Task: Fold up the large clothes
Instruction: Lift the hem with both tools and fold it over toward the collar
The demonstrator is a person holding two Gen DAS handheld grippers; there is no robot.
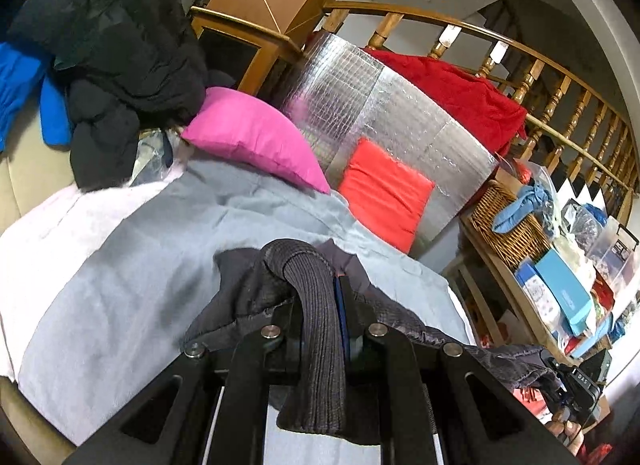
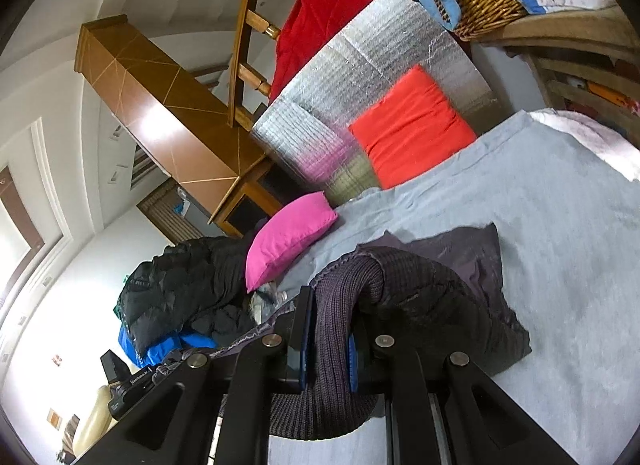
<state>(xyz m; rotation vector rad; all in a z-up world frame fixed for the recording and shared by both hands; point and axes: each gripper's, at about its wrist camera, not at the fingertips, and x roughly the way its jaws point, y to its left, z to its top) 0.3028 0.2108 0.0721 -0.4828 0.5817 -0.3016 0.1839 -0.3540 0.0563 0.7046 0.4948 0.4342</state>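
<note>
Left wrist view: "DAS" lettering (image 1: 582, 380) shows; both tools, left tool (image 1: 320, 293) and right tool (image 2: 330, 329), clench the dark jacket's (image 2: 452, 265) ribbed hem (image 1: 316, 329).

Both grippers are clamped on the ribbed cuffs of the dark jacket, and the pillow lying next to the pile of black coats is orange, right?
Not quite: the pillow beside the black coats is pink, as the left wrist view shows; the orange cushion leans on the silver panel. The rest holds: left gripper and right gripper each clamp a ribbed cuff of the dark jacket.
</note>
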